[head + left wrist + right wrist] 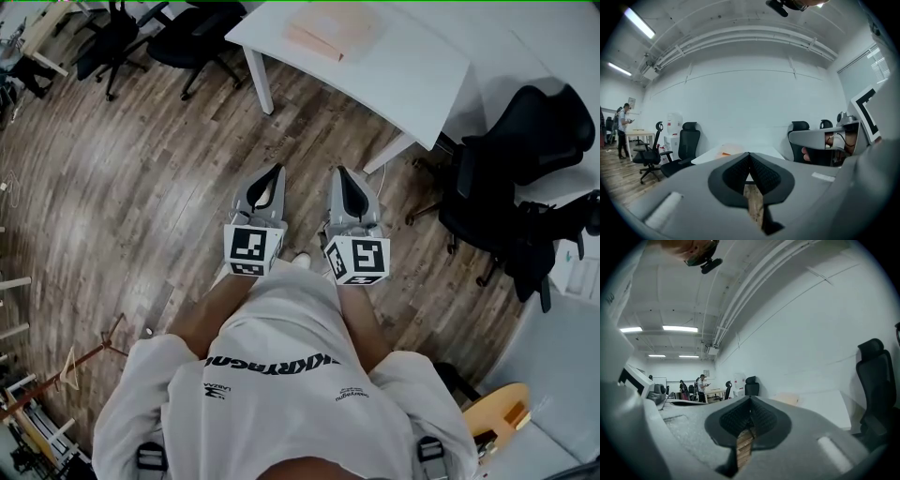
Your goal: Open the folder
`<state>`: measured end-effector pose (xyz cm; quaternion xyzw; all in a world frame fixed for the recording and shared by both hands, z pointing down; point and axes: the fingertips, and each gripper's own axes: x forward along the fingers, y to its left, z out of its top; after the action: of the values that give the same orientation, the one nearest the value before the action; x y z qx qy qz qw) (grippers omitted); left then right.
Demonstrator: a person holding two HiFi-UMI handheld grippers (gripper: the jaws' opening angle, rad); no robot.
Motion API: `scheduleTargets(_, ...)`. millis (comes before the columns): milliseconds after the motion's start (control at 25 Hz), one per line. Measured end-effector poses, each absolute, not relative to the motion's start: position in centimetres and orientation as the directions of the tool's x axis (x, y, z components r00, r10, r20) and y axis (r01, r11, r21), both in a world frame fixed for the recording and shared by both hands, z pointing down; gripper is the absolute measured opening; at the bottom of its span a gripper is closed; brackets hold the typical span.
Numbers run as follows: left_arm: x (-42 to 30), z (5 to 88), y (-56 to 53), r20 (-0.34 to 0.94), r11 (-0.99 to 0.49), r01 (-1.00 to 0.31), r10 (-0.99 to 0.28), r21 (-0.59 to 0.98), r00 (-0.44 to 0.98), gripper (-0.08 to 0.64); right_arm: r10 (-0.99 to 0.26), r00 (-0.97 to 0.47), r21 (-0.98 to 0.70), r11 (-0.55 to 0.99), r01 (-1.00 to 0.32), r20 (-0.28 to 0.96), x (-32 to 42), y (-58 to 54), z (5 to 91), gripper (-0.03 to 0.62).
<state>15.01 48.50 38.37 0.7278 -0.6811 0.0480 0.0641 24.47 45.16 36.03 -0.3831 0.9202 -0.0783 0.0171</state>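
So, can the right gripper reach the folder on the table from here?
Probably not yet: the right gripper hangs over the floor, short of the table where the folder lies. Nothing stands between; a step forward should do.

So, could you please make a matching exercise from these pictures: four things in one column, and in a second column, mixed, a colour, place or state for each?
Things:
1. folder
2. left hand-held gripper
3. office chair at the right
4. floor

Descriptions:
A. black
B. brown wood planks
C. lies on the white table
D. jaws together, nothing between them

Pairs: 1-C, 2-D, 3-A, 4-B
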Motion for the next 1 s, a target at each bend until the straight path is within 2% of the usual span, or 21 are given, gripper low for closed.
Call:
scheduleTargets(360, 12.1, 40.2, 40.8, 0.148, -0.085, -0.995, -0.985, 0.048, 0.091, -0.008, -0.711, -0.701, -0.135, 0.691, -0.71, 0.052, 20.8, 38.3, 37.7, -0.003)
scheduleTargets(1000, -0.6, 39.9, 18.3, 0.162, -0.137, -0.988, -0.976, 0.078, 0.148, -0.008, -0.757, -0.648, -0.103, 0.64, -0.761, 0.083, 8.2, 16.1, 36.3, -0.003)
